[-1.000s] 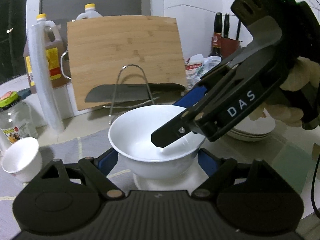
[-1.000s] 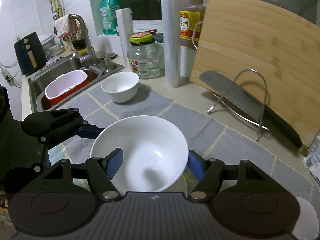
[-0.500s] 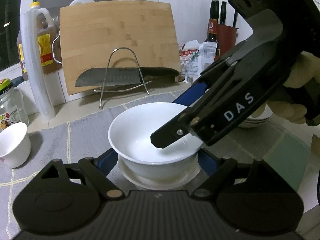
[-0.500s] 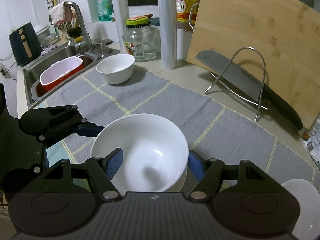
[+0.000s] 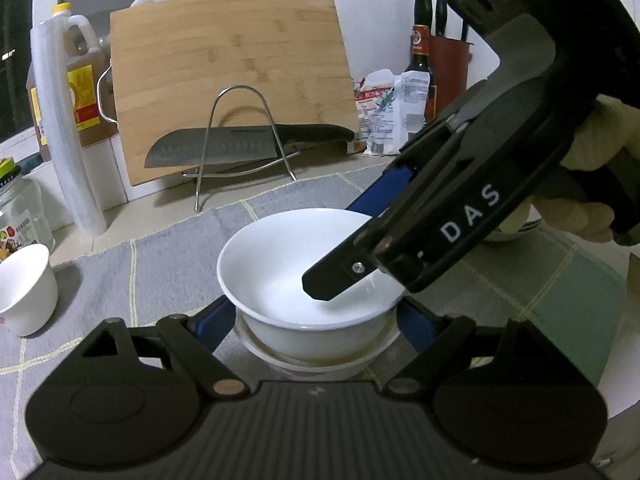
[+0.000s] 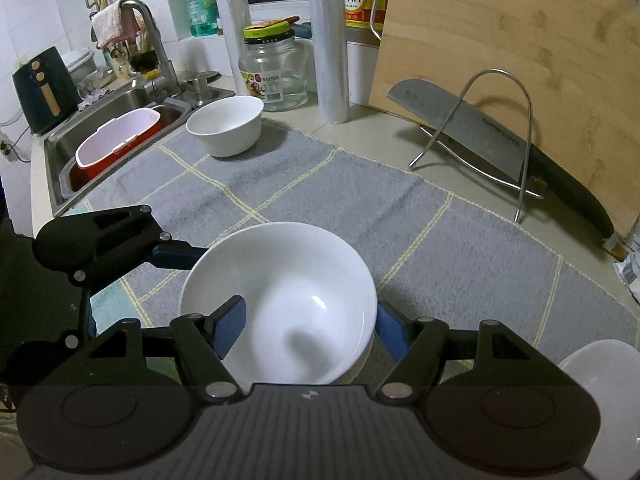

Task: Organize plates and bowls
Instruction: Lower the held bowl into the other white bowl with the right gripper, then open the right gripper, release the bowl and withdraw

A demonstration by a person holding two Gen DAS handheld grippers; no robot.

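Observation:
A white bowl [image 5: 296, 264] sits nested in a second white bowl [image 5: 320, 364] beneath it, both held above the grey mat. My left gripper [image 5: 312, 328] is shut on the lower bowl, one blue pad at each side. My right gripper [image 6: 306, 330] is shut on the upper bowl's [image 6: 280, 300] near rim, one finger inside it and one outside. The right gripper also shows in the left wrist view [image 5: 440, 236], reaching in from the right. A smaller white bowl [image 6: 225, 125] stands on the mat's far left corner.
A grey checked mat [image 6: 340, 200] covers the counter. Behind it are a bamboo cutting board [image 5: 228, 80], a knife on a wire rack [image 5: 240, 144], a glass jar [image 6: 274, 72], a film roll and oil bottles. A sink [image 6: 104, 128] lies left. Stacked white dishes [image 6: 600, 392] sit at right.
Both grippers have drawn back and risen with the nested bowls; the cutting board and small bowl look farther off. The lower bowl's rim now shows more clearly under the upper one.

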